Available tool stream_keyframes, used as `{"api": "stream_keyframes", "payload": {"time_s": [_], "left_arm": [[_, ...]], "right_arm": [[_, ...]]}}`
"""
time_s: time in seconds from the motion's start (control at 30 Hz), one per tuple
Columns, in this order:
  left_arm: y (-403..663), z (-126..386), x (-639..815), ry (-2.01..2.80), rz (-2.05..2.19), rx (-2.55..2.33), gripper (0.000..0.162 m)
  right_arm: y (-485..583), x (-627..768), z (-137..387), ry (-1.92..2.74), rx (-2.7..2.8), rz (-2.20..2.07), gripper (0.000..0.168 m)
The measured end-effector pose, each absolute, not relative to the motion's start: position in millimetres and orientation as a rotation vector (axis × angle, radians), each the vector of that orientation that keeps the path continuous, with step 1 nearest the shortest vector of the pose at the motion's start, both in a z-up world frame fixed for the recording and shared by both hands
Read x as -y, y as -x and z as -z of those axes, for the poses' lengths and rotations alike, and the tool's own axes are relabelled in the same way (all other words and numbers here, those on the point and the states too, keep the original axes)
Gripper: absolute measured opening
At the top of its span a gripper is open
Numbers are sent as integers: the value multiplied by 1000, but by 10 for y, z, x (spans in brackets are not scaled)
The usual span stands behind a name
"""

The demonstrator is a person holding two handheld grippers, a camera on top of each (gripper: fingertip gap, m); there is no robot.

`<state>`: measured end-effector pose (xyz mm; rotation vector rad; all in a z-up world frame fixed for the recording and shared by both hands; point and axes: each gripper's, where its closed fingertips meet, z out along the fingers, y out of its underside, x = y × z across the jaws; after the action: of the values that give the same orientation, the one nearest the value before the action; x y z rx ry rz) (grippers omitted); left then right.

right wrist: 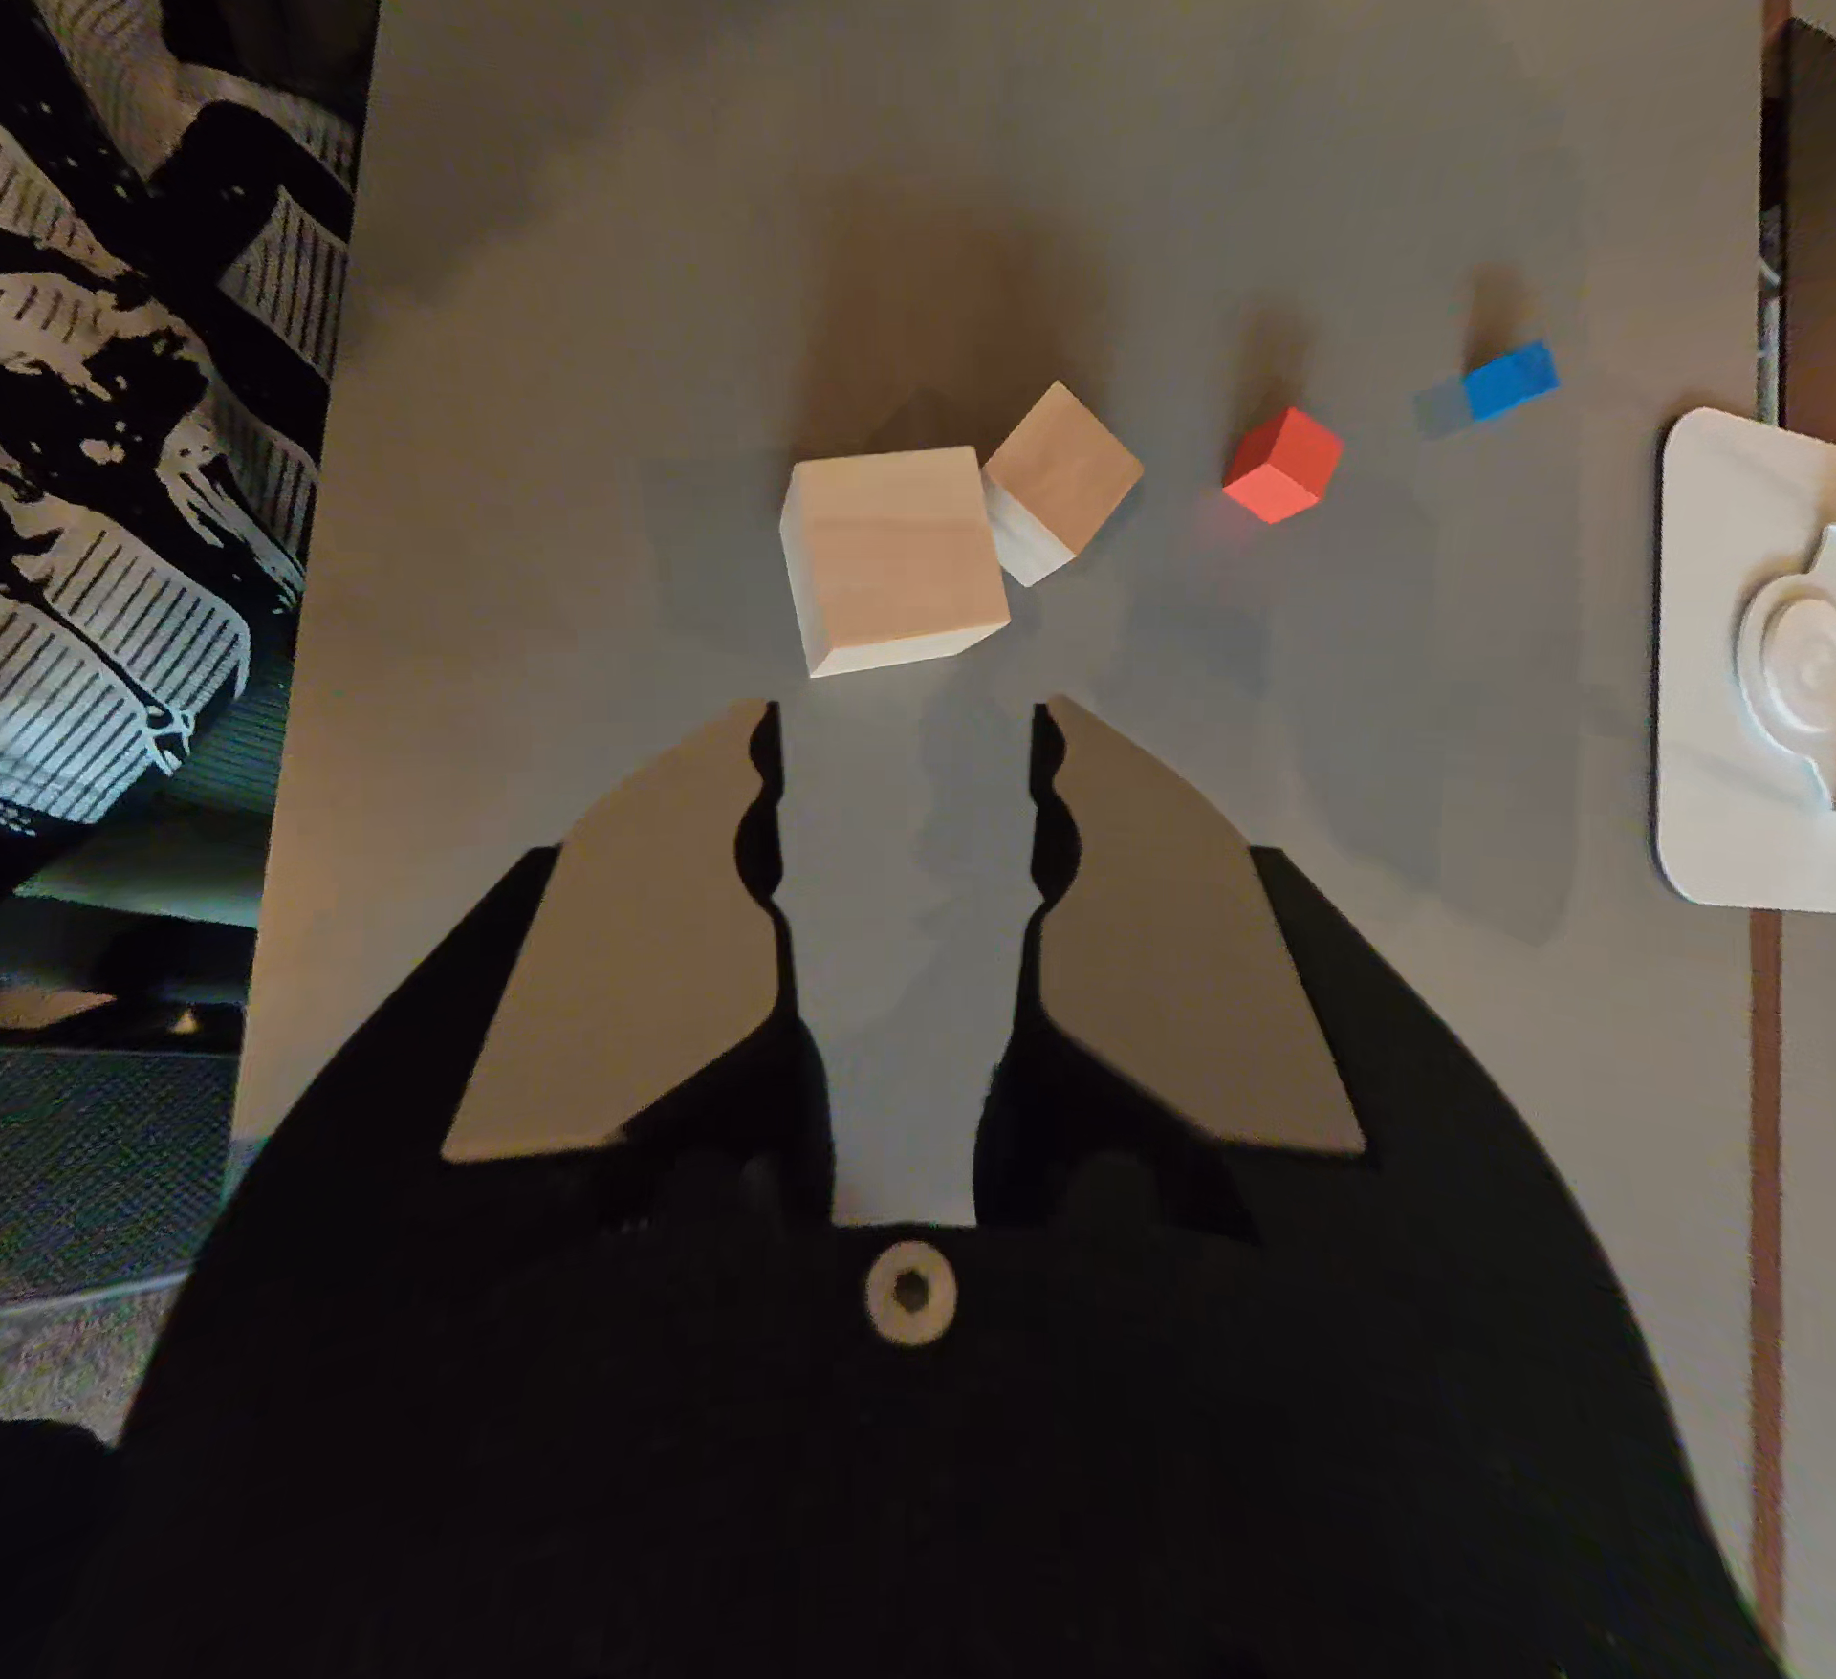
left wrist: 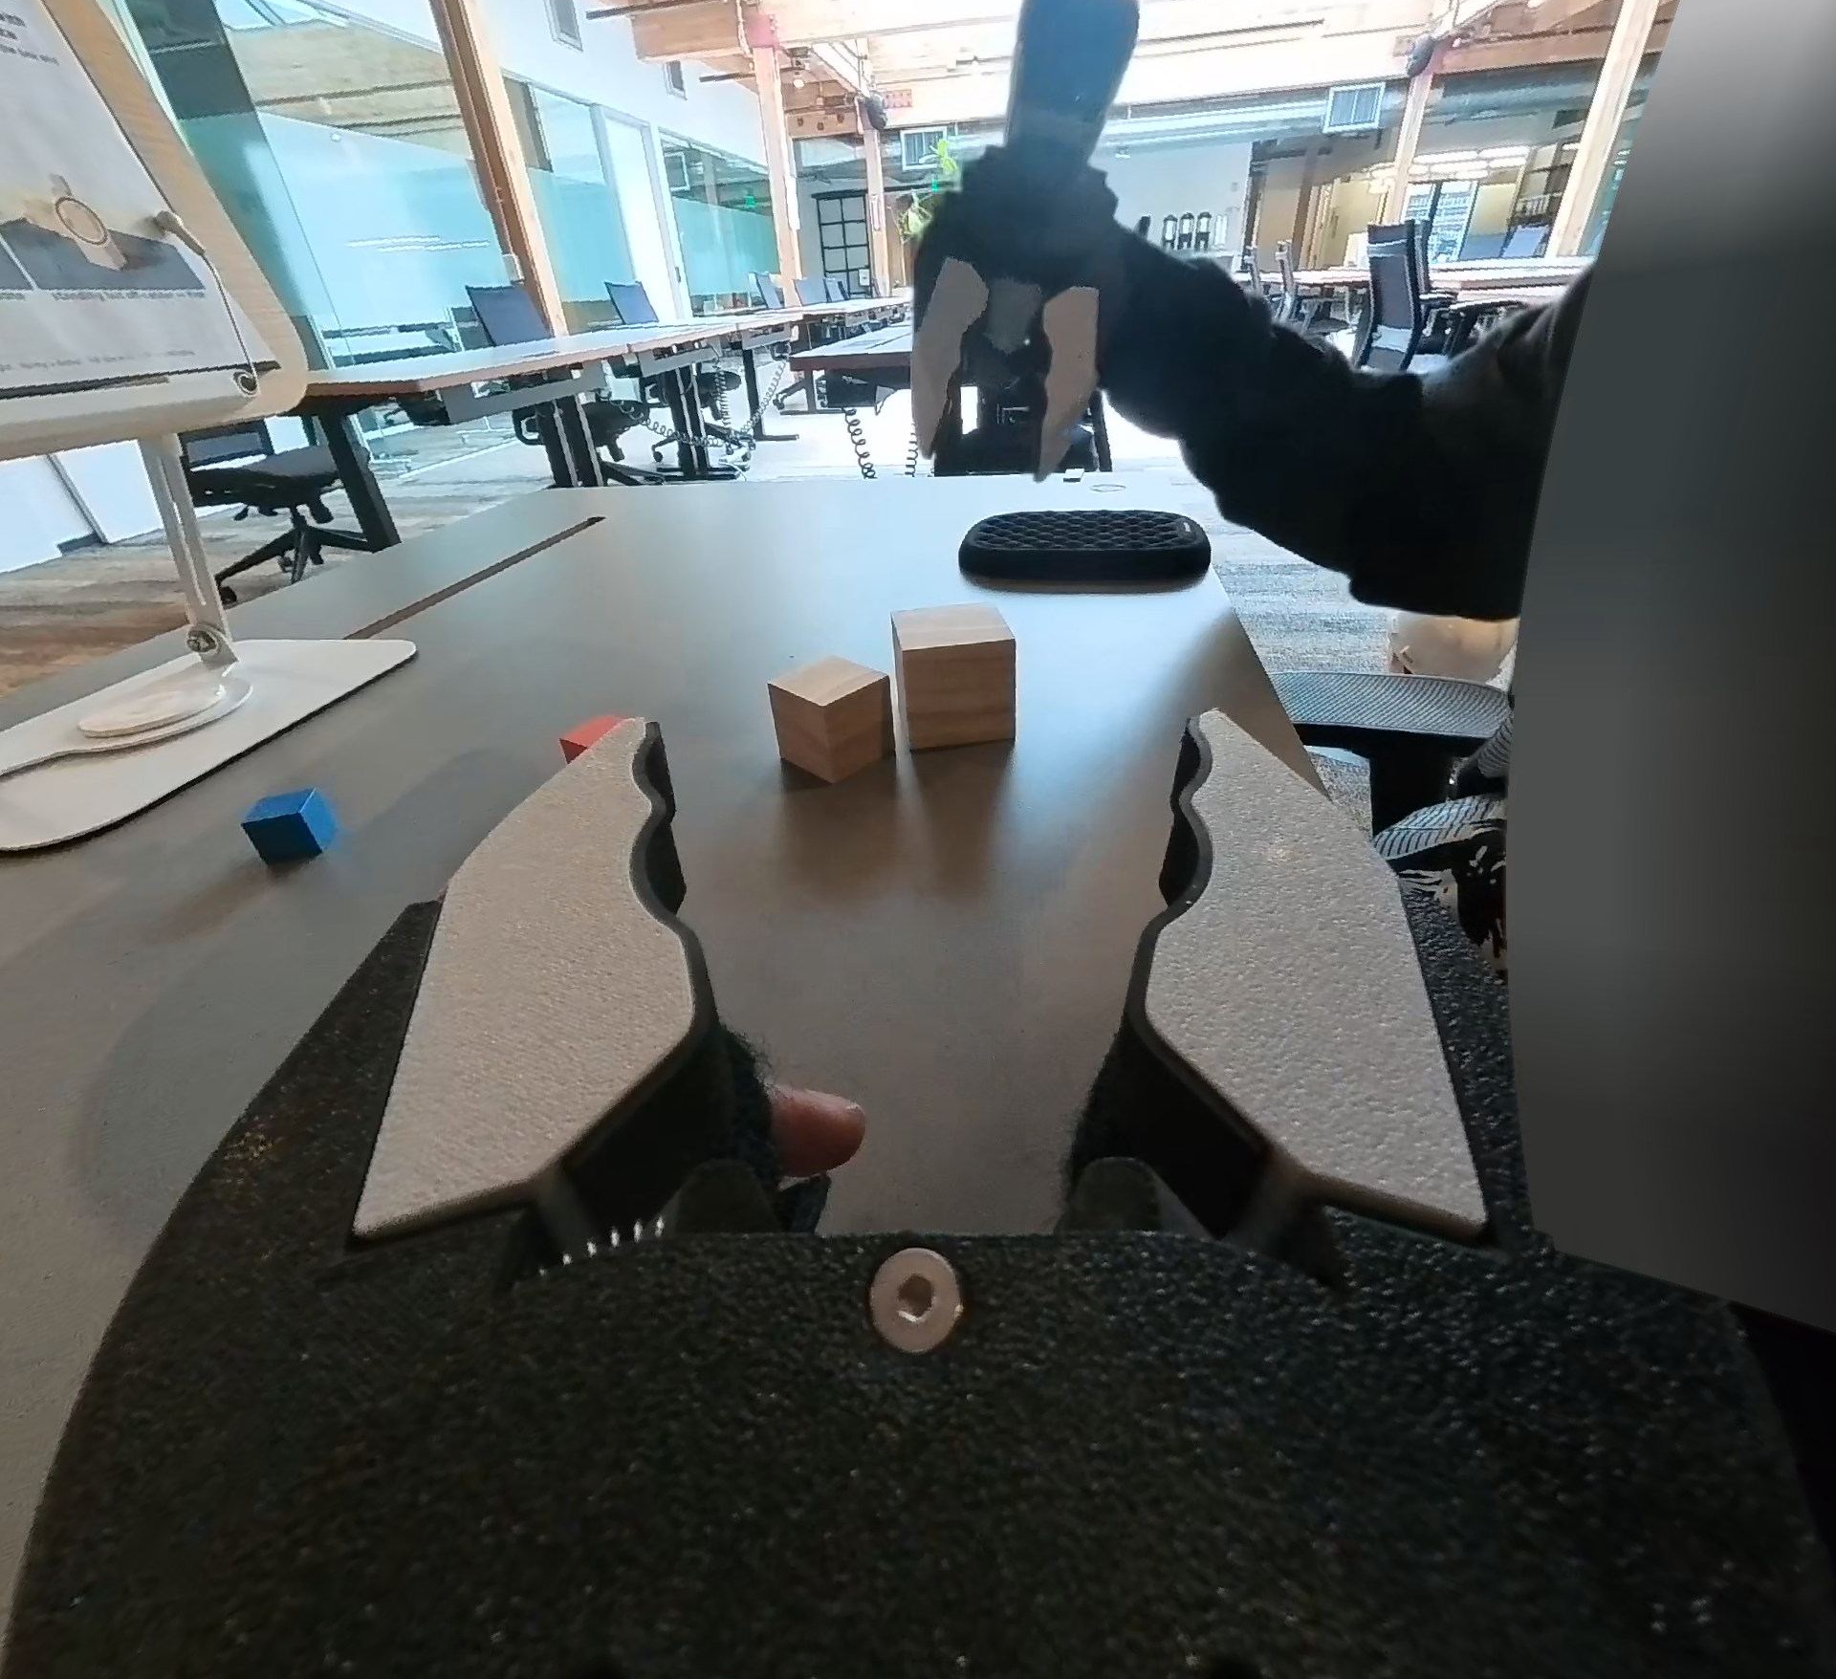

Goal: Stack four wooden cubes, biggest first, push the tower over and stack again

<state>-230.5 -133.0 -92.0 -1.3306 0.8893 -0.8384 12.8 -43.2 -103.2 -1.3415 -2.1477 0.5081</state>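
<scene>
Hovering low over the dark tabletop (left wrist: 616, 638), the left gripper (left wrist: 919, 772) has its jaws spread wide and empty. Bare surface lies before it. Beyond, the middle cube (left wrist: 830, 717), turned corner-on, touches the biggest cube (left wrist: 954, 676) near the right edge. The red cube (right wrist: 1282, 464) and blue cube (right wrist: 1508, 380) sit apart leftward. The right gripper (left wrist: 979, 459) hangs high above, jaws parted, empty.

Red cube (left wrist: 592, 734) mostly hidden behind left gripper's finger, left-centre. Right gripper (left wrist: 994, 459) motion-blurred, upper centre. White stand base (right wrist: 1749, 658) cut off at right edge. Blue cube (right wrist: 1508, 380) smeared.
</scene>
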Motion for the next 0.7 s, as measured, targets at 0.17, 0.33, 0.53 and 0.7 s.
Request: {"api": "stream_keyframes", "payload": {"time_s": [0.17,0.33,0.53,0.7], "left_arm": [[2300,925,1329,1332,832,-891,95],[2300,926,1329,1331,827,-890,96],[2306,921,1321,1332,821,-880,99],[2303,934,1302,1346,810,-875,101]], "right_arm": [[-271,426,1063,1380,2007,-612,78],[-427,397,1032,1389,1818,-759,96],[-688,282,968,1318,1546,-921,107],[-960,170,919,1227,1337,-1002,113]]}}
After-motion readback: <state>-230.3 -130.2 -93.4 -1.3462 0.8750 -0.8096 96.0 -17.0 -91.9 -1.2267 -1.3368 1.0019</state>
